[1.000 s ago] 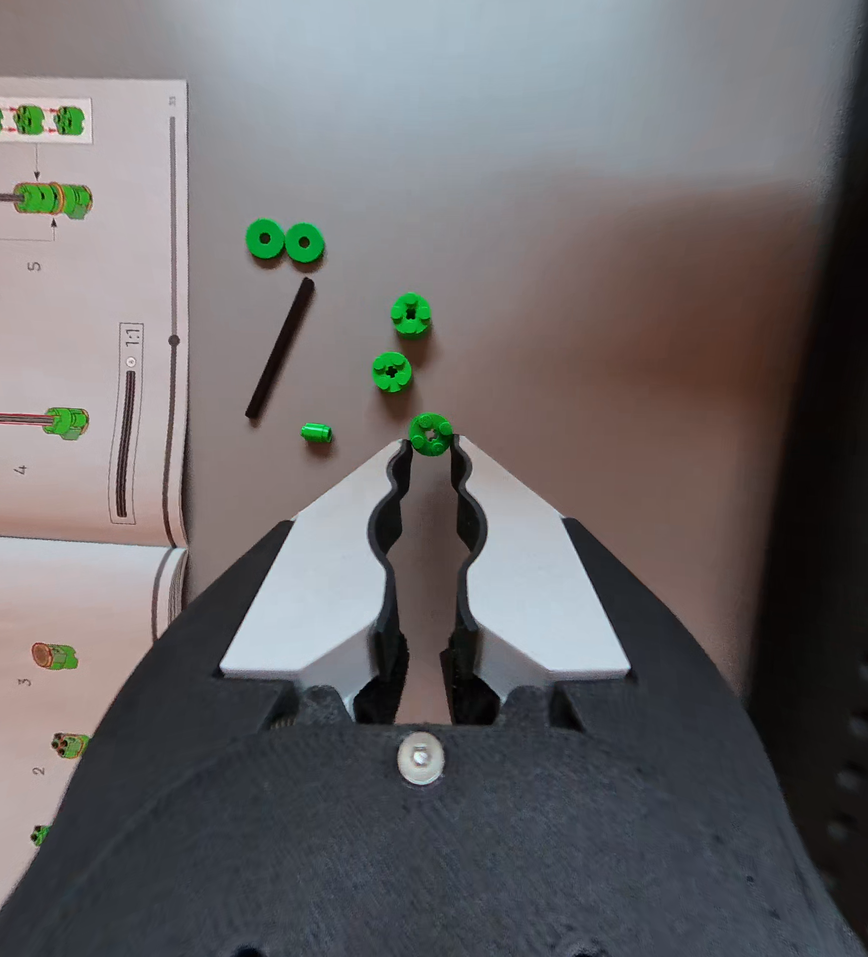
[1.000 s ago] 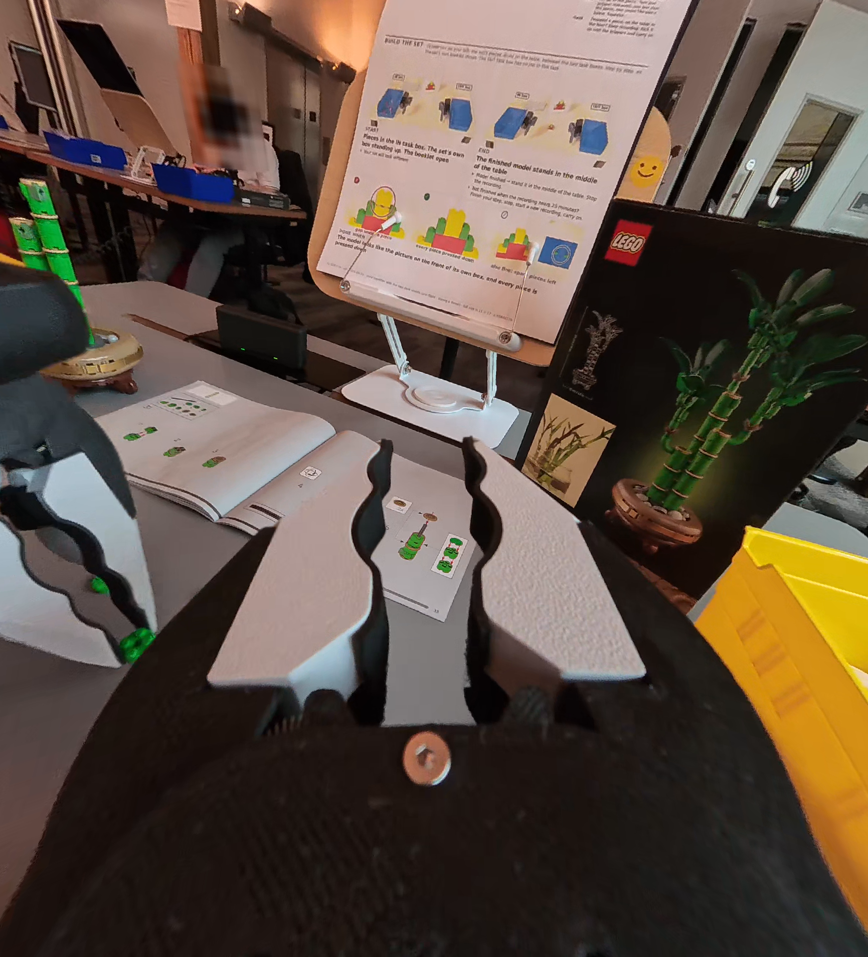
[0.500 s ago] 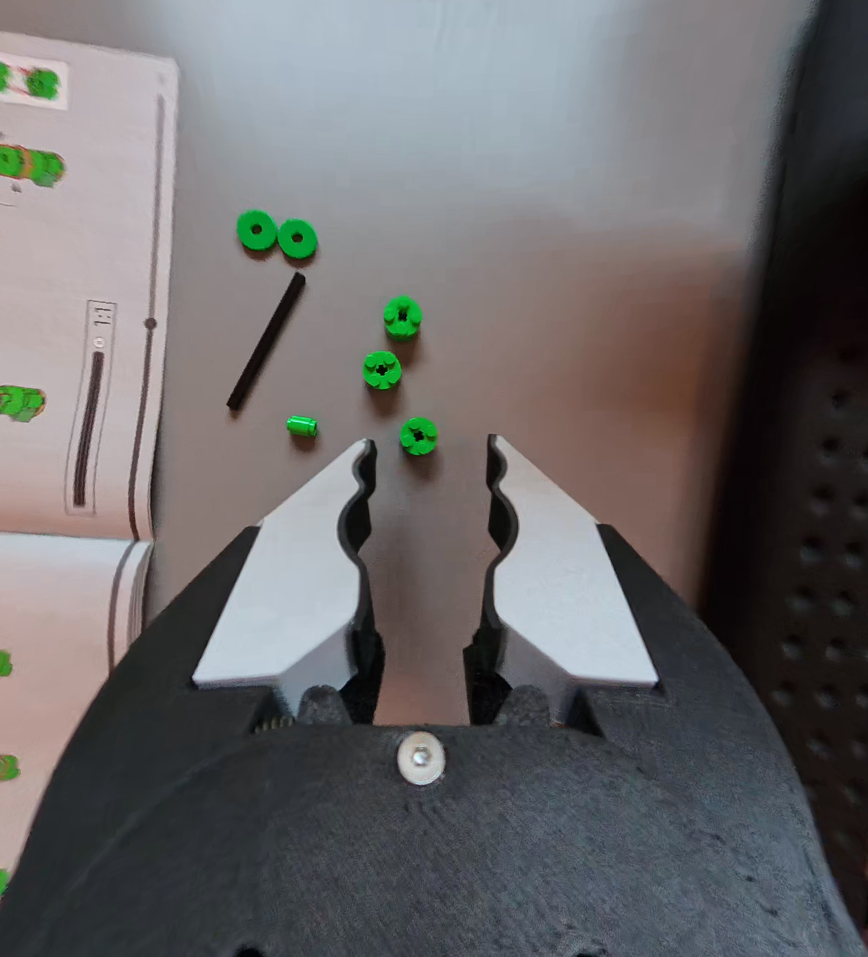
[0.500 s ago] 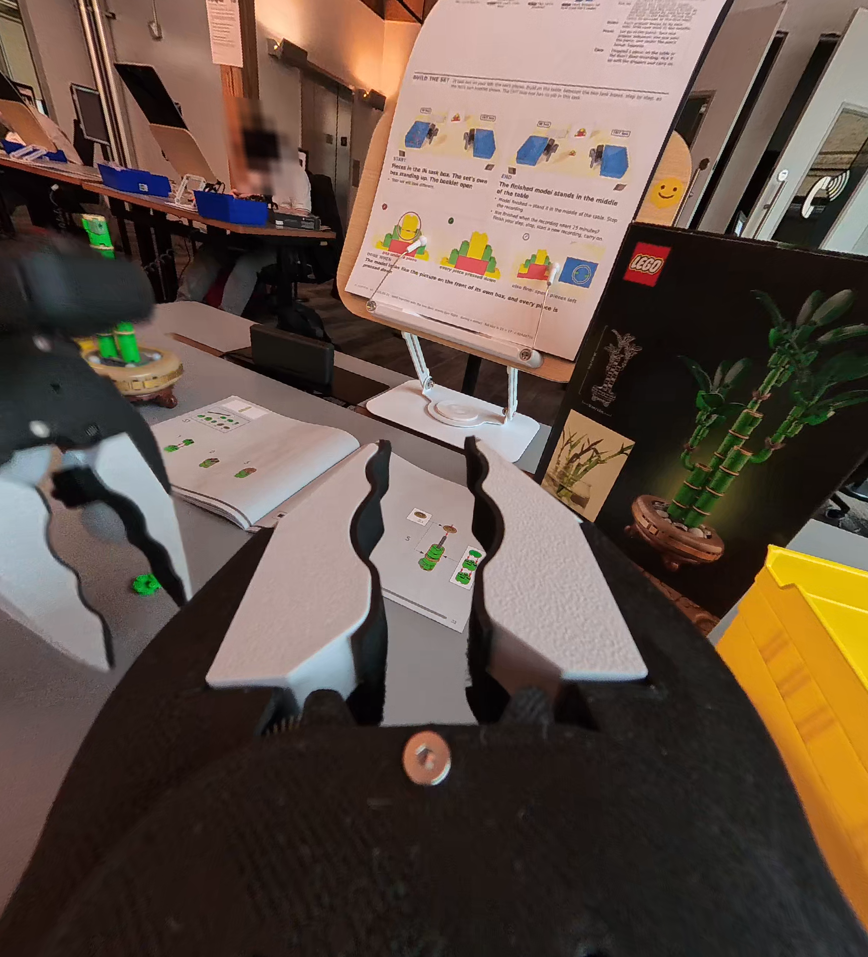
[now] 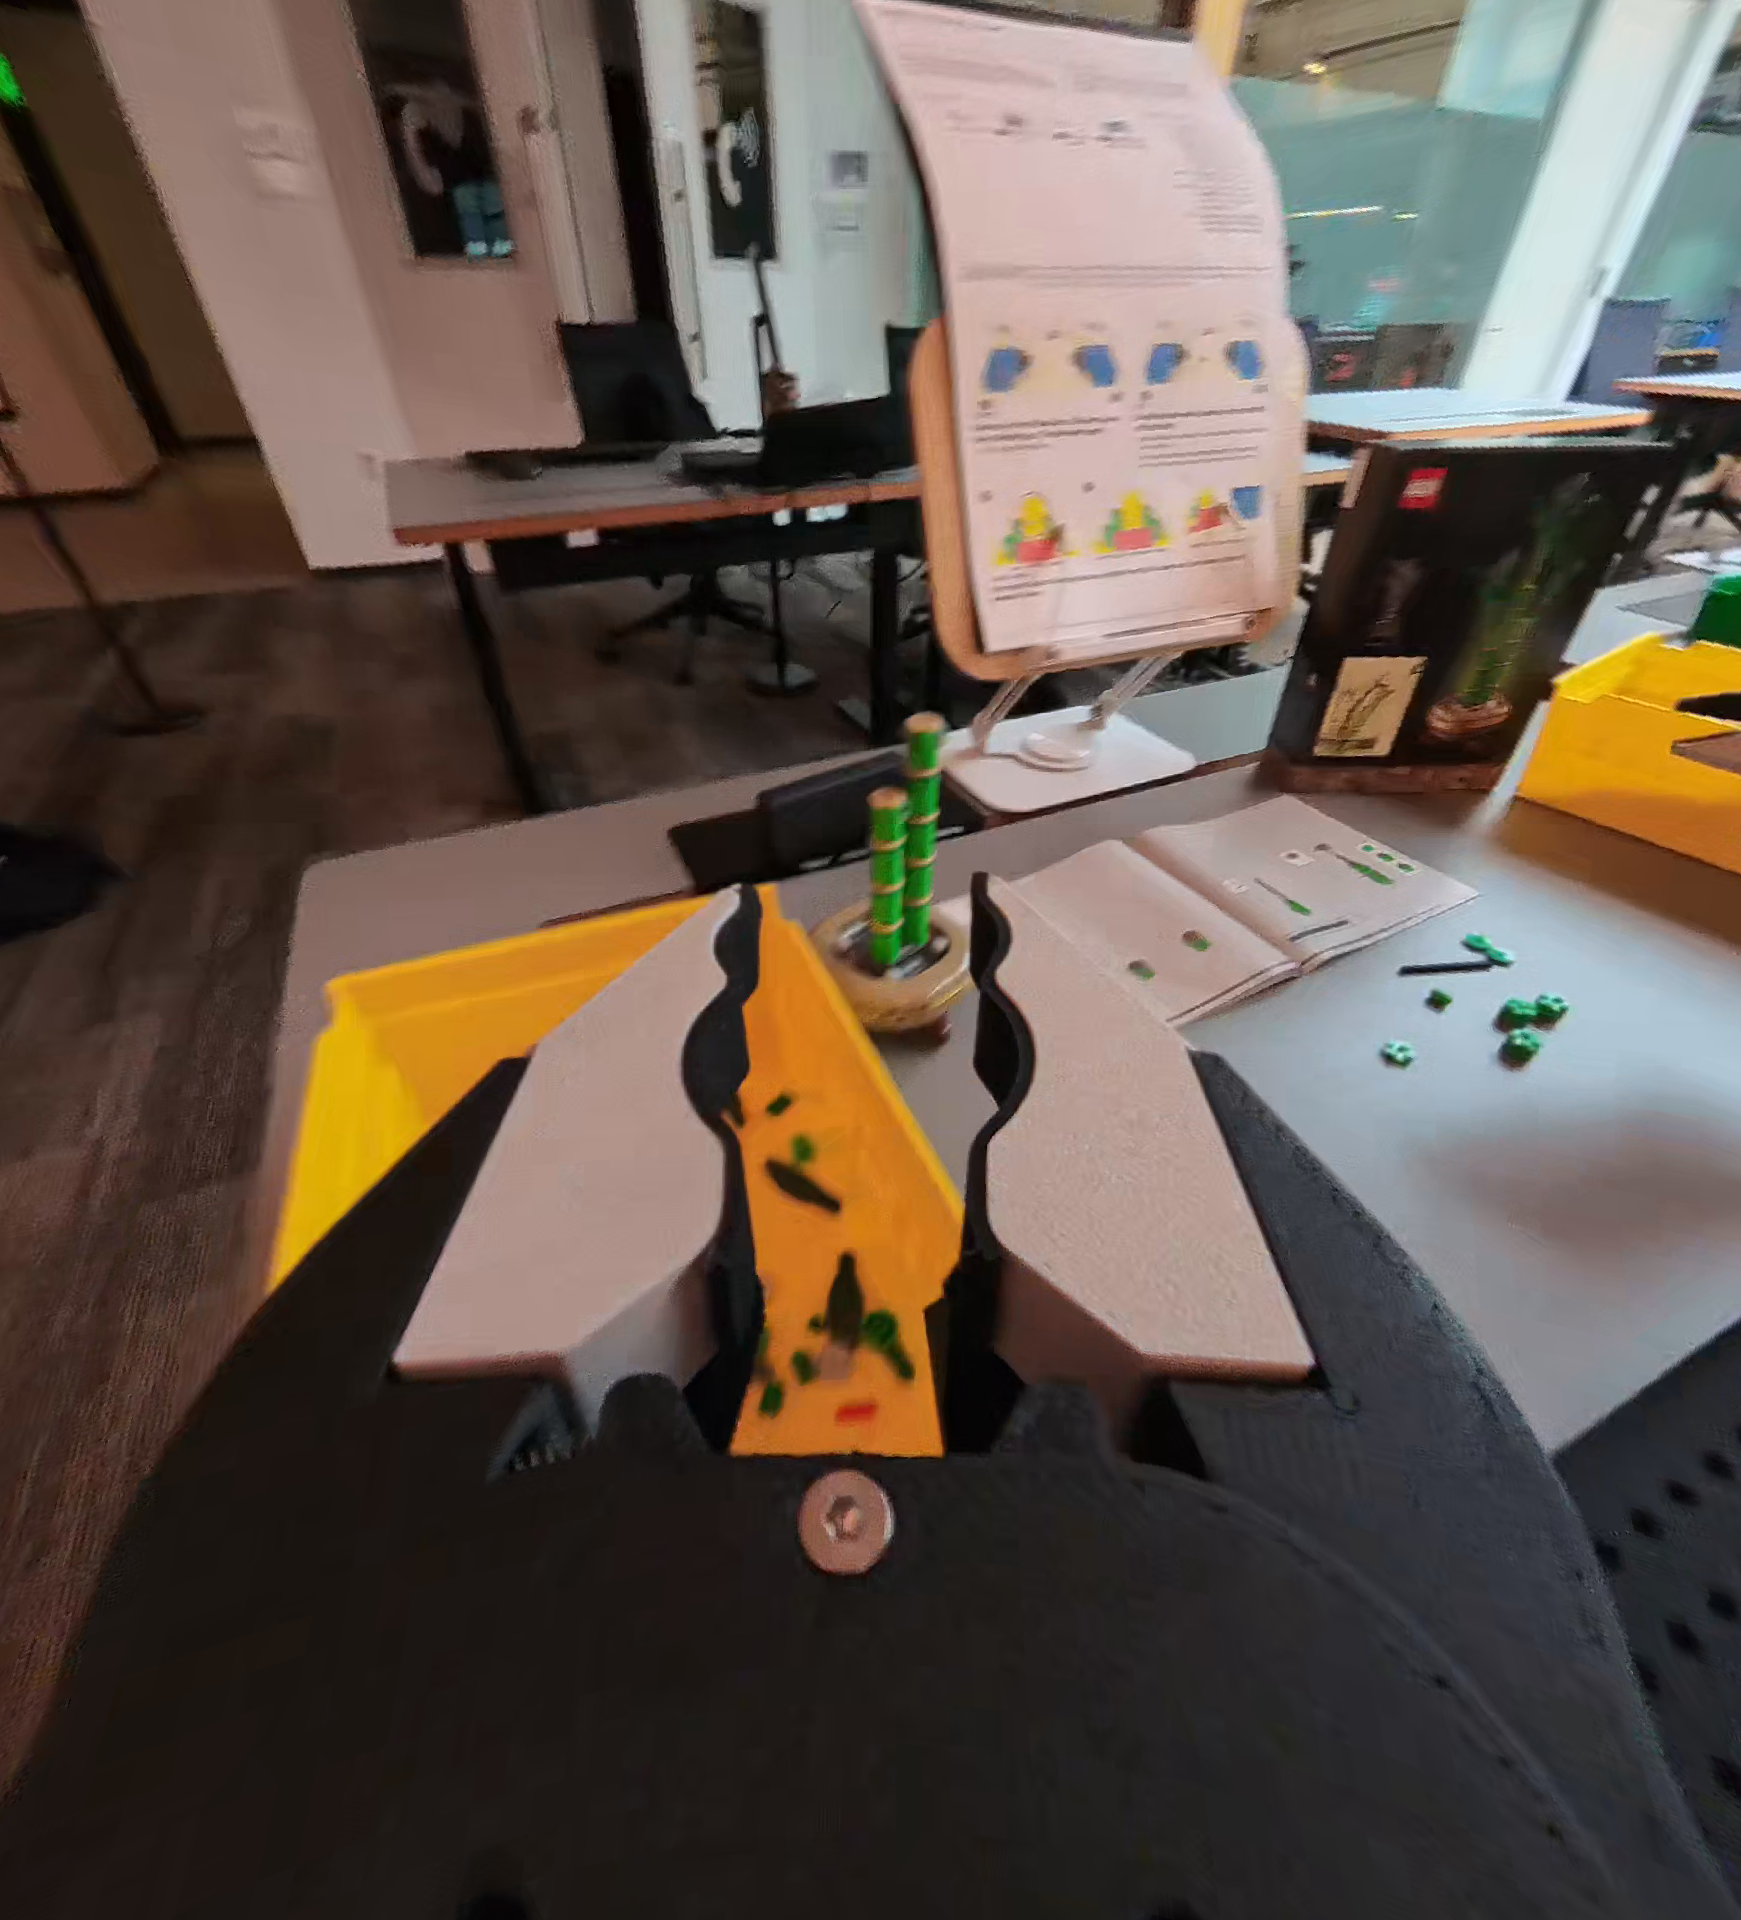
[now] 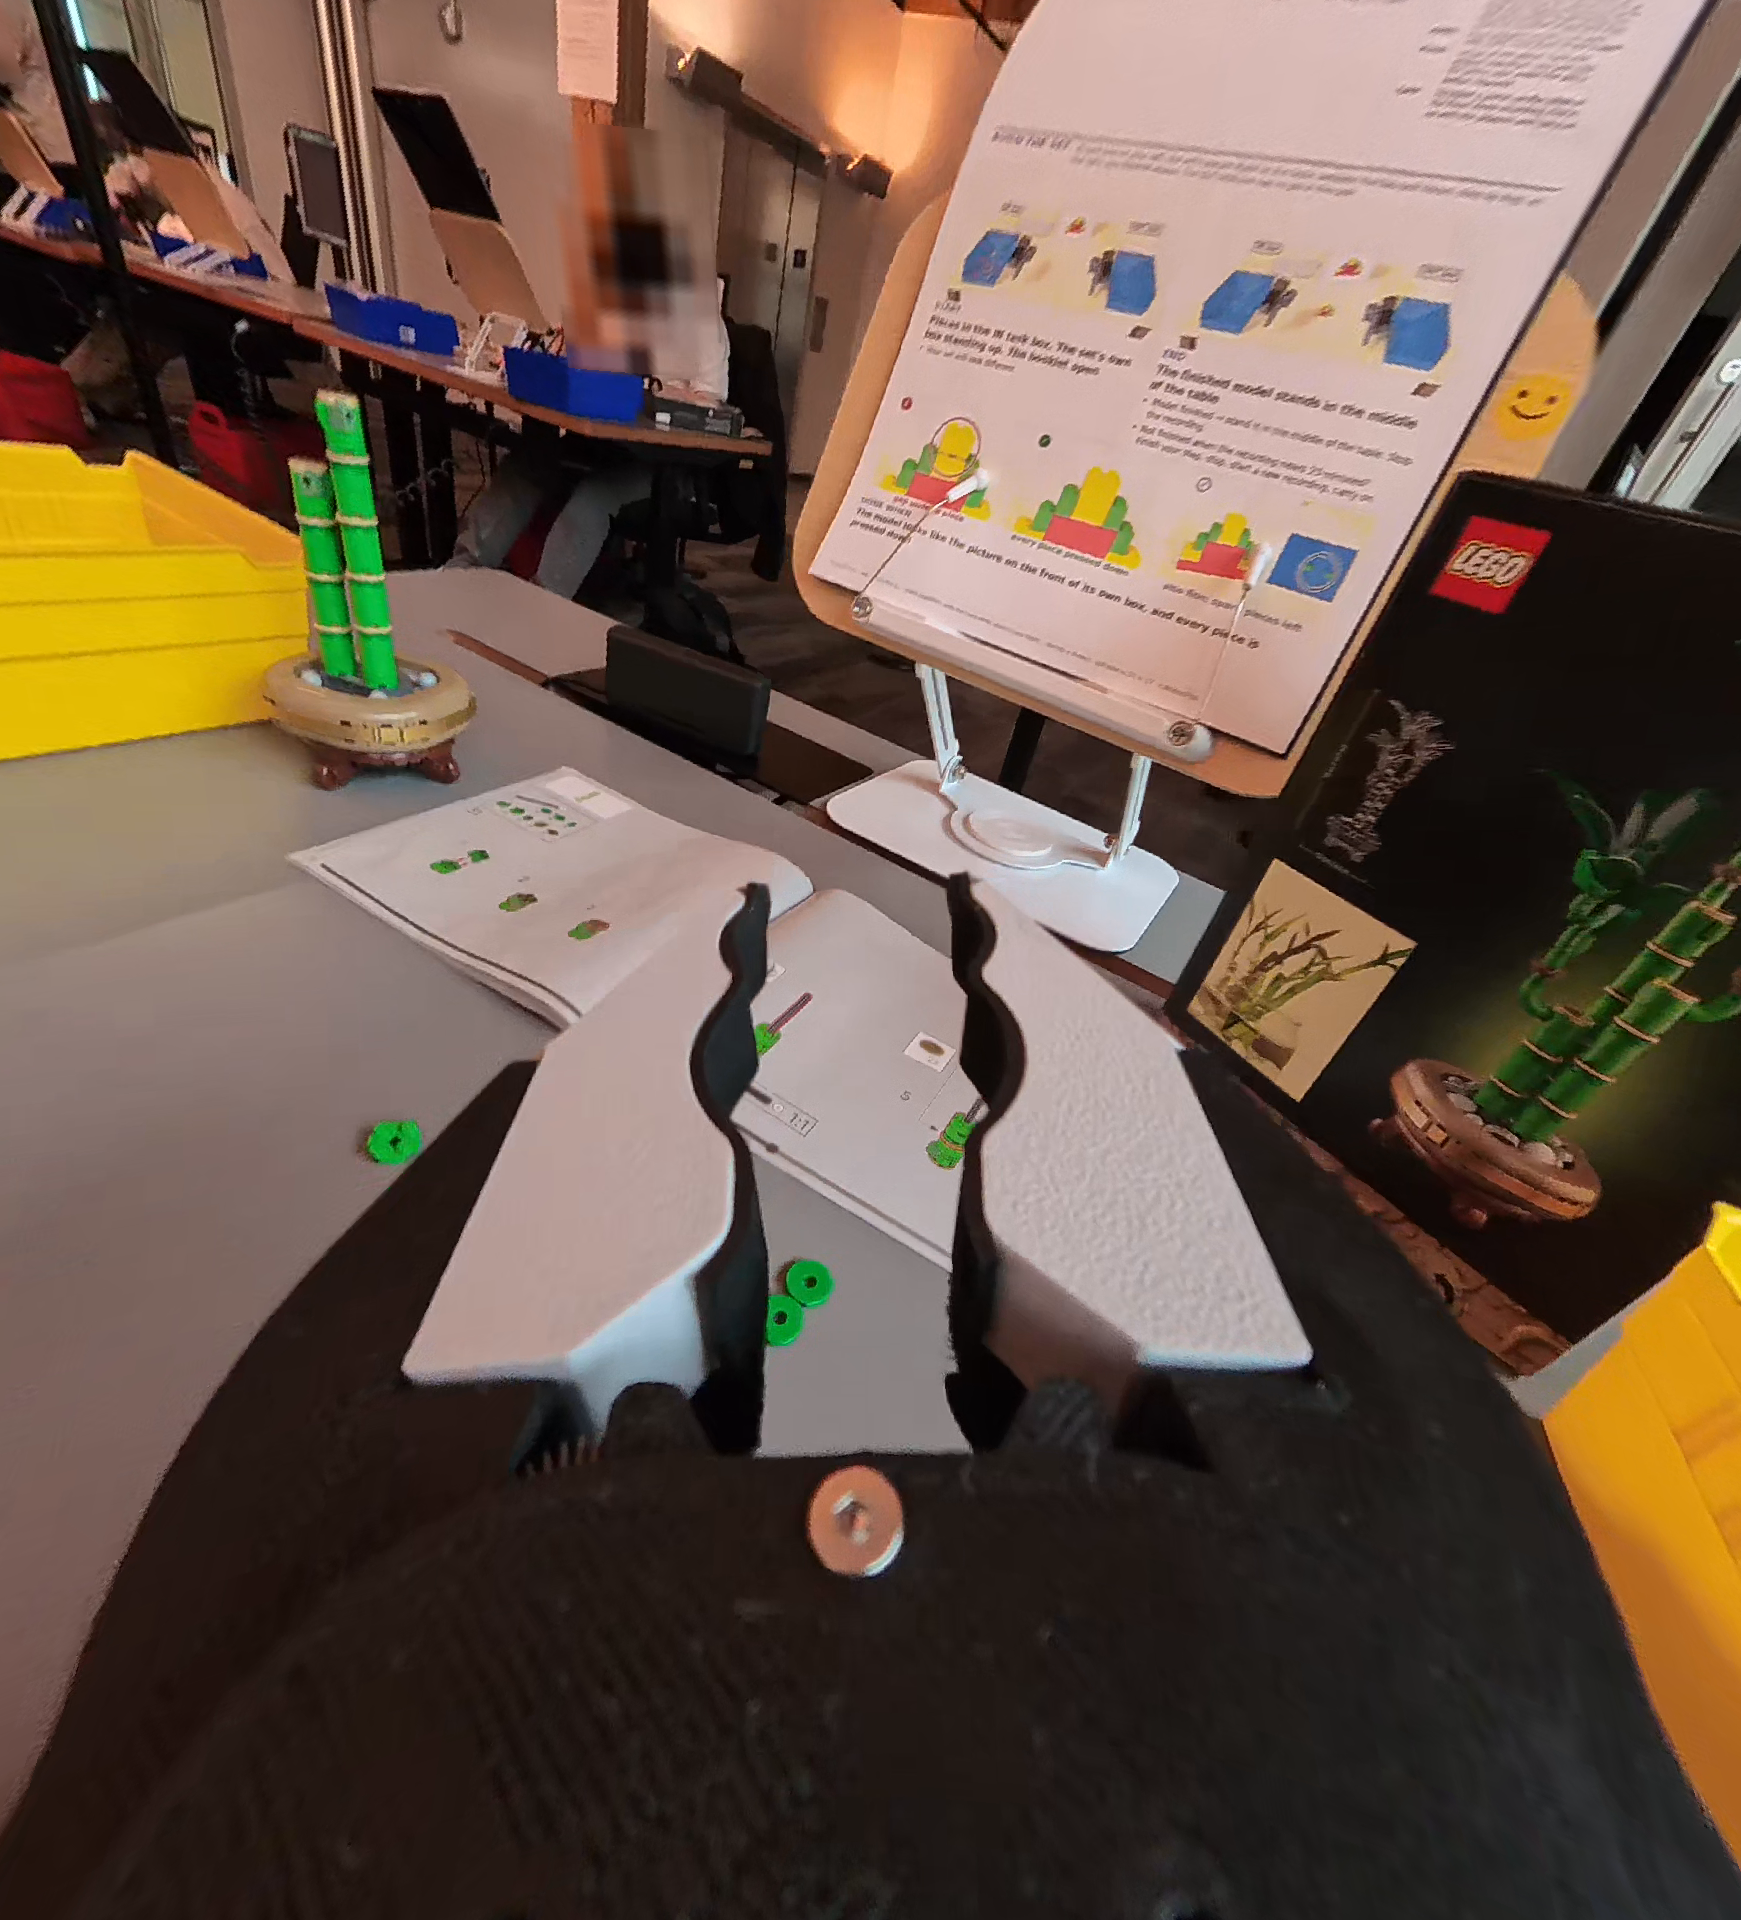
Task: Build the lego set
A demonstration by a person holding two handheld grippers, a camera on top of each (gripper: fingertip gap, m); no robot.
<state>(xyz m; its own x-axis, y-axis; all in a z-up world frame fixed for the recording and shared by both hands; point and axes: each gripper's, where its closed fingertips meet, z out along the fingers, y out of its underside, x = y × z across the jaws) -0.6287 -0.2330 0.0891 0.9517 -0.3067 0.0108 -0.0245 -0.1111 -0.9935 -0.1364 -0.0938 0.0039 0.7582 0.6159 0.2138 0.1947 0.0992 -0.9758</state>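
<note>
My left gripper (image 5: 866, 904) is open and empty, raised over a yellow bin (image 5: 398, 1029) that holds several loose green pieces (image 5: 804, 1184). Beyond it stands the part-built bamboo model (image 5: 902, 883) in its tan pot. Small green round pieces (image 5: 1526, 1023) and a black axle (image 5: 1448, 966) lie on the grey table at the right. My right gripper (image 6: 855, 894) is open and empty above the table; two flat green rings (image 6: 798, 1299) show between its fingers, and a green round brick (image 6: 393, 1141) lies to its left. The bamboo model also shows in the right wrist view (image 6: 357, 613).
An open instruction booklet (image 6: 585, 883) lies mid-table. A sheet on a white stand (image 6: 1157, 364) and the black set box (image 6: 1572, 935) stand at the back. Yellow bins sit at the left (image 6: 66, 603) and right (image 6: 1697, 1558). A black perforated mat (image 5: 1728, 1558) lies at the near edge. Some 50 cm of space lies between my two pairs of fingers.
My left gripper let go of the green round brick, opened, then lifted and swung left to over the yellow bin. My right gripper opened a little wider and tilted down toward the table.
</note>
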